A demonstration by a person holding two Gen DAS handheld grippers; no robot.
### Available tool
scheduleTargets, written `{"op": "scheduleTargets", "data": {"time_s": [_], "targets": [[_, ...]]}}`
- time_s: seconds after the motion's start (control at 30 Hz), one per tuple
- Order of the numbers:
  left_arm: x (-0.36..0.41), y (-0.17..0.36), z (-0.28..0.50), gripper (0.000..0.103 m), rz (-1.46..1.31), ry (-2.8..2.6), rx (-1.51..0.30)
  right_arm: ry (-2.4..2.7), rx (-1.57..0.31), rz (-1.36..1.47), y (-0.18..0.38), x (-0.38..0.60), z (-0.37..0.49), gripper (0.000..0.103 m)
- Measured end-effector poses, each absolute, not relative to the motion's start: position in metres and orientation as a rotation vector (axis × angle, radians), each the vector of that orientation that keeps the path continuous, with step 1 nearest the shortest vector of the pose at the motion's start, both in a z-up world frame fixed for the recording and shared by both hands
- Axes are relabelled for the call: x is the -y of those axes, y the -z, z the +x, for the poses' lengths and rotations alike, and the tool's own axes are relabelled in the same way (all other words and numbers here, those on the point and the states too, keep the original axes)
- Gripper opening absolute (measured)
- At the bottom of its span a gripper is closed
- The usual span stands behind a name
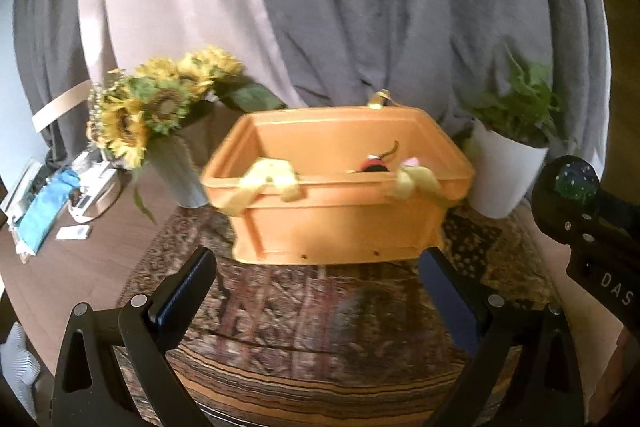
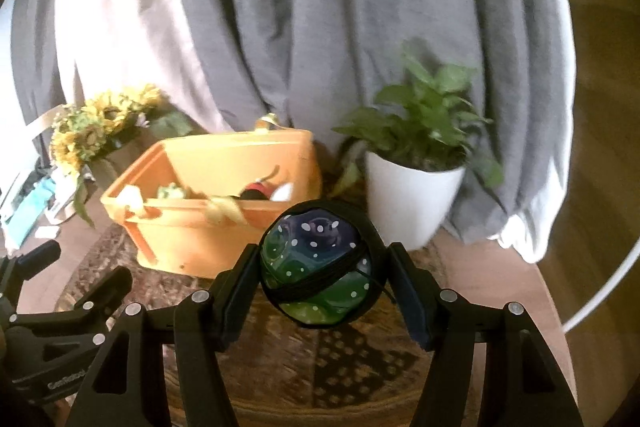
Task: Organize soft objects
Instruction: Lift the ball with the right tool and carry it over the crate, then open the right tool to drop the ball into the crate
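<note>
An orange plastic bin stands on a patterned mat, with yellow soft pieces draped over its front rim and a red-and-black soft toy inside. My left gripper hangs open just in front of the bin, nothing between its fingers. My right gripper is shut on a round blue-green ball with white dots, wrapped in a black cord. It holds the ball in the air, right of the bin and in front of it. The ball also shows at the right edge of the left wrist view.
A white pot with a green plant stands right of the bin. A vase of sunflowers stands to its left. Small packets and a blue cloth lie at the table's far left. Grey and white curtains hang behind.
</note>
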State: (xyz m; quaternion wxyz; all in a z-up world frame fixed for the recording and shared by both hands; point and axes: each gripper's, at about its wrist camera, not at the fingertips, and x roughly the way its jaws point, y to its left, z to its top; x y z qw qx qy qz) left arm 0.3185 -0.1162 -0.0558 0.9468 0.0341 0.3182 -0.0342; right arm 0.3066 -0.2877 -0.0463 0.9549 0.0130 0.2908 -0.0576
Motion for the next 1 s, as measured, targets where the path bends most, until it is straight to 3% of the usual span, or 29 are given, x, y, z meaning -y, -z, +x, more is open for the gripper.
{"op": "scheduleTargets", "data": {"time_s": [1.0], "targets": [[-0.016, 0.031, 0.365, 0.103, 0.055, -0.052, -0.572, 0.021, -0.523, -0.065, 0.02, 0.149, 0.407, 0.064]]}}
